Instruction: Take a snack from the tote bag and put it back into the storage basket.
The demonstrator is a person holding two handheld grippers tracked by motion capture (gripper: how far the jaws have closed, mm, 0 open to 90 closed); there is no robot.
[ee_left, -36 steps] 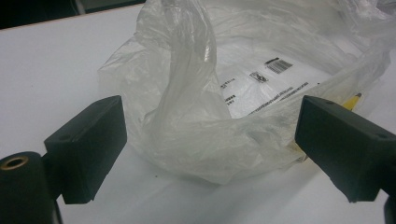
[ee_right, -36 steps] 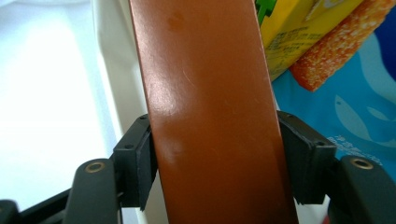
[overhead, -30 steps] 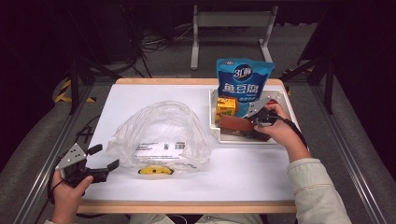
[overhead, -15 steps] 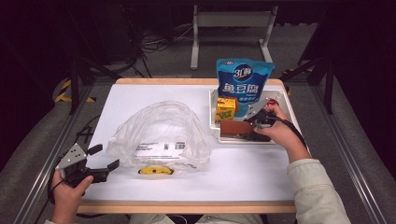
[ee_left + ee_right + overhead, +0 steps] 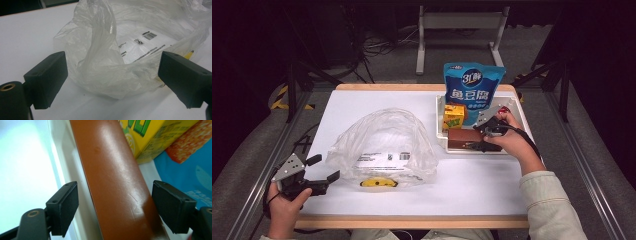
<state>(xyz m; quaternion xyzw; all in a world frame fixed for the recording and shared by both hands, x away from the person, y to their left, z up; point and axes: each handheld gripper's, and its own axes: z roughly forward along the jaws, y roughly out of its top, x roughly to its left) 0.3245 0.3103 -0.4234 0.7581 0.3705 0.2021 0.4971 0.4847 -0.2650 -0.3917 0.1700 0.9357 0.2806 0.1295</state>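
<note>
White table (image 5: 362, 105): right gripper (image 5: 115, 207) spread wide, straddling brown box (image 5: 115, 177) in tray (image 5: 439, 135), nothing gripped. Step: grasp; next, close. Left gripper (image 5: 112, 75) agape, empty, plastic bag (image 5: 120, 55) at 12 o'clock.

Right gripper (image 5: 113, 207) standing open over a brown box (image 5: 117, 177) in a white tray (image 5: 67, 165)

The two black jaws are rising from the bottom of the right gripper view and are standing wide apart, one at each side of the long brown box, without touching it. The box is lying in the tray and is running from the top of the view down to the bottom, with a glossy face that is reflecting the light. The left jaw is hanging over the tray's white rim. Just beside the box, at the upper right, a yellow carton (image 5: 147, 137) with green letters is lying, and an orange speckled packet (image 5: 188, 141) is resting next to it. Under them a blue bag (image 5: 190, 180) is showing behind the right jaw. To the left of the tray the white table (image 5: 22, 170) is shining brightly.
</note>
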